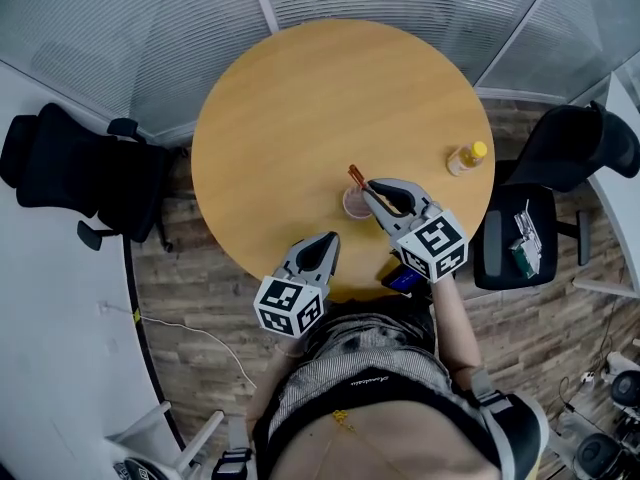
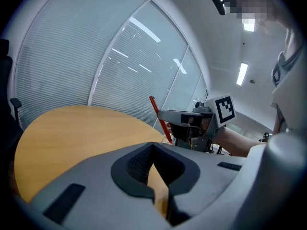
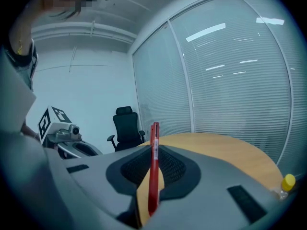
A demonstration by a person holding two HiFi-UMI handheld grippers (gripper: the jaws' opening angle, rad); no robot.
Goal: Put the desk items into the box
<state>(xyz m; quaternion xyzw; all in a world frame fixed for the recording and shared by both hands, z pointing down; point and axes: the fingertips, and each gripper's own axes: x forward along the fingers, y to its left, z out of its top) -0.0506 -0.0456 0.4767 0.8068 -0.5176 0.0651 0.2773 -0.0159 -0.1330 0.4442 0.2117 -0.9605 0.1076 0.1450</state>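
Note:
My right gripper (image 1: 372, 190) is shut on a red pen (image 1: 356, 176) and holds it over the round wooden table (image 1: 300, 118). In the right gripper view the pen (image 3: 154, 162) stands upright between the shut jaws of that gripper (image 3: 152, 178). Just below the jaw tips a small round pinkish container (image 1: 351, 207) sits on the table. My left gripper (image 1: 329, 240) hovers at the table's near edge, shut with nothing in it (image 2: 156, 176). The left gripper view shows the right gripper (image 2: 175, 117) and the pen (image 2: 158, 113) from the side.
A small bottle with a yellow cap (image 1: 466, 158) stands near the table's right edge. A dark phone-like item (image 1: 405, 280) lies at the near edge under my right gripper. Black office chairs stand to the left (image 1: 80, 173) and right (image 1: 560, 178).

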